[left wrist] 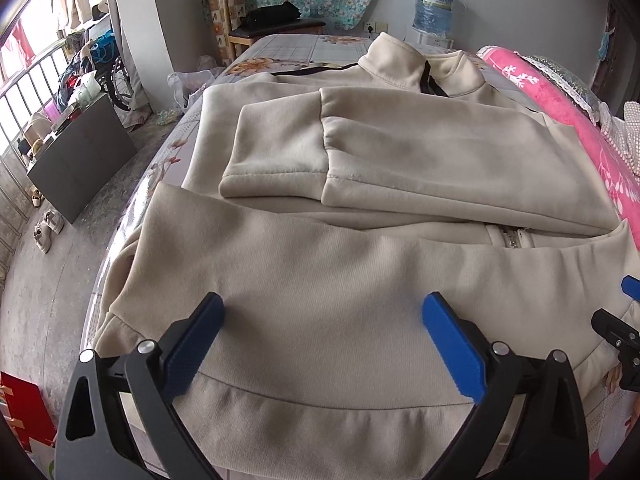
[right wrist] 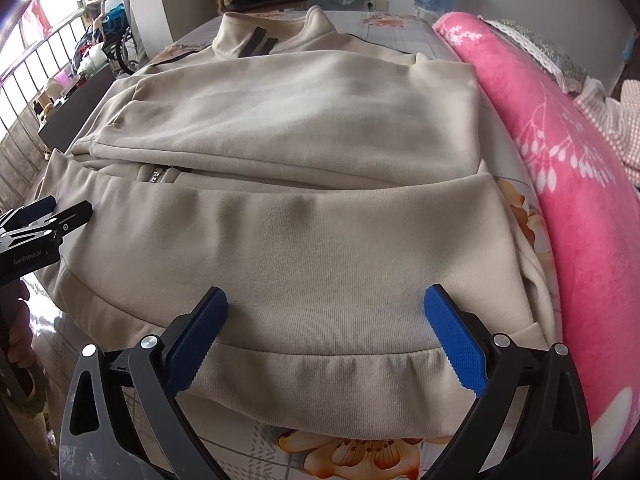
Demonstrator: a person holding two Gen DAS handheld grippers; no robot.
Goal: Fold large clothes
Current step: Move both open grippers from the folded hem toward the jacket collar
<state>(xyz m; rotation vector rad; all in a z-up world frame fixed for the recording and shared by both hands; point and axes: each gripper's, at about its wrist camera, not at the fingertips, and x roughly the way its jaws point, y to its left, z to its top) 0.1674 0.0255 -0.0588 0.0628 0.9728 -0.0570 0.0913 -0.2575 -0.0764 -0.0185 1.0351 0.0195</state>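
A beige zip-up jacket (left wrist: 340, 264) (right wrist: 312, 208) lies flat on the bed, collar at the far end, both sleeves folded across its chest. Its ribbed hem lies nearest me. My left gripper (left wrist: 324, 312) stands open over the hem's left part, blue pads wide apart, no cloth pinched between them. My right gripper (right wrist: 326, 304) is open too, hovering above the hem's right part with nothing between its fingers. In the right wrist view the left gripper (right wrist: 64, 210) shows at the left edge; in the left wrist view the right gripper's fingertips (left wrist: 632, 285) peek in at the right edge.
A rolled pink floral blanket (right wrist: 568, 184) runs along the bed's right side. The floral sheet (right wrist: 360, 452) shows under the hem. Left of the bed: a dark cabinet (left wrist: 80, 160), shoes (left wrist: 48, 228), a railing. A chair (left wrist: 260, 28) and a water bottle (left wrist: 434, 4) stand beyond the bed.
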